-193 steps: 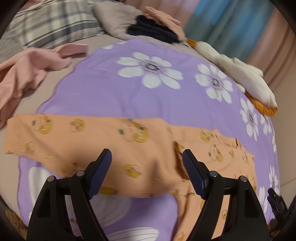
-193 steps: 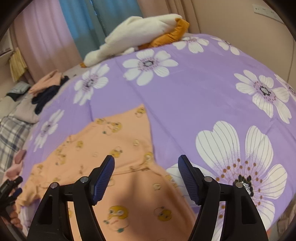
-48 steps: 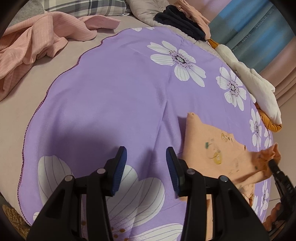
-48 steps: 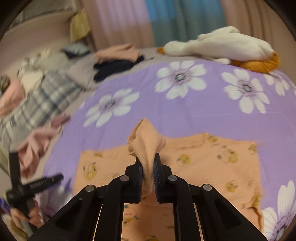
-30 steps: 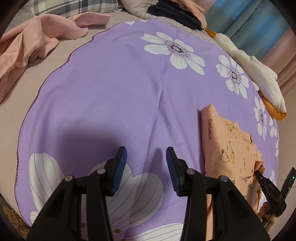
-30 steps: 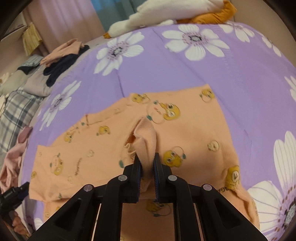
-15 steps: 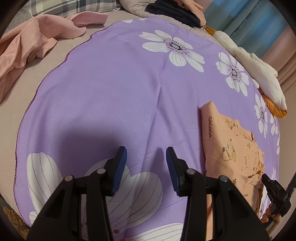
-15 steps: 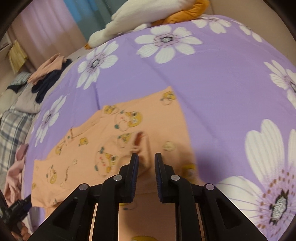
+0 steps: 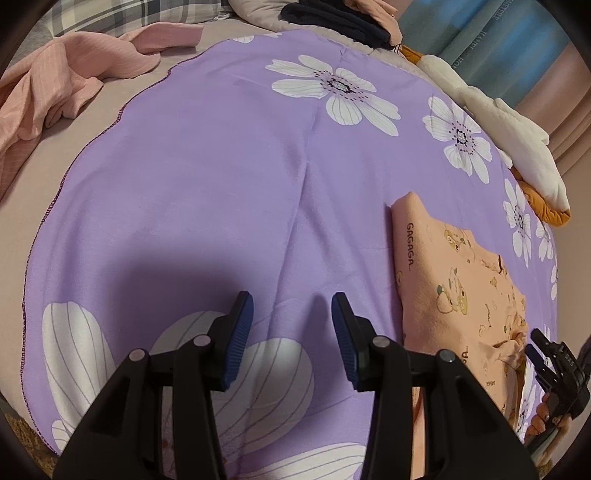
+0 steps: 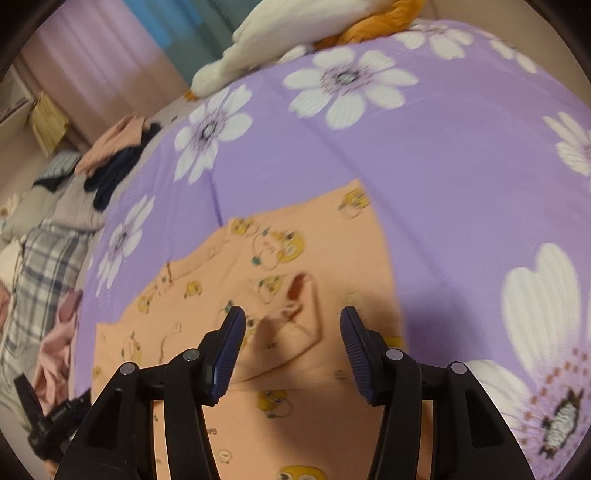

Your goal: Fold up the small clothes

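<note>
An orange garment with yellow cartoon prints lies folded over on the purple flowered blanket. In the left wrist view the orange garment lies at the right, apart from my left gripper, which is open and empty over bare blanket. My right gripper is open just above the garment's folded flap, holding nothing. It also shows at the right edge of the left wrist view.
A pink garment lies crumpled at the far left on the beige sheet. A dark and peach clothes pile sits at the back. A white and orange plush toy lies along the far right. A plaid pillow is at the left.
My right gripper laid the pinched flap of the orange garment down on itself, let go and opened wide. My left gripper stayed open over the blanket.
</note>
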The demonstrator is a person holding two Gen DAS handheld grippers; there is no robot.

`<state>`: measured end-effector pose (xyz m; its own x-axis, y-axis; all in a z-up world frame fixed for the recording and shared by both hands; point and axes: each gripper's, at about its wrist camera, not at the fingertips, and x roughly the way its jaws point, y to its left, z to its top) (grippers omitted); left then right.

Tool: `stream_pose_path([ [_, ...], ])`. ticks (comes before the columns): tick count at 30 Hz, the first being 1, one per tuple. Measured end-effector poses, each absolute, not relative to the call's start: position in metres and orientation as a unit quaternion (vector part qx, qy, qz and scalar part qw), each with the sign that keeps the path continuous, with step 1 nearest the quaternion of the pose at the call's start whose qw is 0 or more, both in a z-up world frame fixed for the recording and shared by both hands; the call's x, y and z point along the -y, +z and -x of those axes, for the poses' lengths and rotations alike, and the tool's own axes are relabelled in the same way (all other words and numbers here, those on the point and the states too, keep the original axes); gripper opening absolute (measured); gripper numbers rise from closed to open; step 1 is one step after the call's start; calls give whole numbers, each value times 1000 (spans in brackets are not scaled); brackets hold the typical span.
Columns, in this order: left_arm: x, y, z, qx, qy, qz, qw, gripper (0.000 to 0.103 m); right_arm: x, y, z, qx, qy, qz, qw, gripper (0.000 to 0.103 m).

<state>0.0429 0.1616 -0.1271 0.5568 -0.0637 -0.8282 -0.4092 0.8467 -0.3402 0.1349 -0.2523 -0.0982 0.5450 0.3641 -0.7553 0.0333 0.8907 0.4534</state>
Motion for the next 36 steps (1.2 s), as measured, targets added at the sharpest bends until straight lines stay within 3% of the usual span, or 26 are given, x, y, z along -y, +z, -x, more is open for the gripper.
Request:
stream_pose_path([
  [5, -162, -127, -43, -460, 101, 257, 844, 43, 229, -116, -146, -492, 105, -190, 843, 52],
  [8, -164, -128, -42, -459, 97, 263, 843, 43, 215, -114, -147, -484, 102, -151, 856, 17],
  [20, -164, -128, -41, -459, 96, 261, 844, 43, 239, -43, -143, -385, 70, -106, 914, 14],
  [36, -134, -113, -58, -429, -15, 275, 860, 43, 274, -108, -160, -461, 25, -135, 877, 14],
])
